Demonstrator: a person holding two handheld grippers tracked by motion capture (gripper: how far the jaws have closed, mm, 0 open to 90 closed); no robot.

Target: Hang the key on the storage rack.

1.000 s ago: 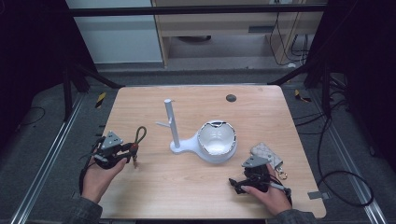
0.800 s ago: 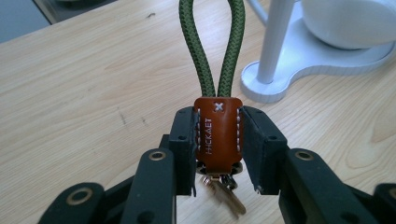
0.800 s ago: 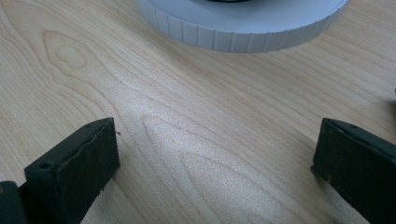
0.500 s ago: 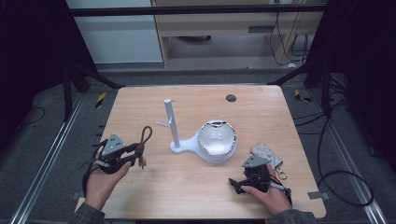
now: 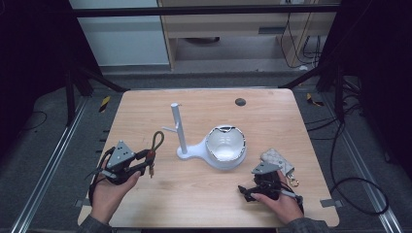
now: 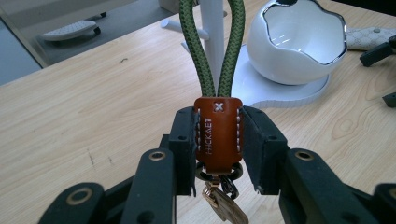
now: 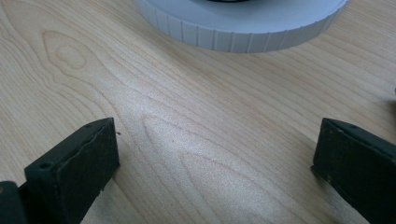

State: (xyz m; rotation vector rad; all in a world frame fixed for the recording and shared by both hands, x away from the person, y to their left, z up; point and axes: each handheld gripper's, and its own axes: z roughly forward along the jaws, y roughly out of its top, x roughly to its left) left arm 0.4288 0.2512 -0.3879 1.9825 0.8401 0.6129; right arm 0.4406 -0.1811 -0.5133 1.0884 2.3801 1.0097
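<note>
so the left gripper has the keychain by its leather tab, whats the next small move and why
Probably carry the left gripper up and toward the white stand, aiming the green cord loop at its side peg. The loop stands open above the clamped brown tab, and the post is just beyond it. The right gripper is open and idle.

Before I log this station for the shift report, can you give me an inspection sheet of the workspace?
Surface: wooden table, dark round spot near far edge.
Job's things: green cord keychain with brown leather tab; white stand with upright post and side peg, joined to a white bowl.
Clutter: pale patterned pouch with a clasp, near right edge.
Grippers: left gripper shut on the keychain's tab; right gripper open, low over bare wood.
Cables: black cables on floor at right.
Surroundings: dark frame, cabinet behind.
</note>
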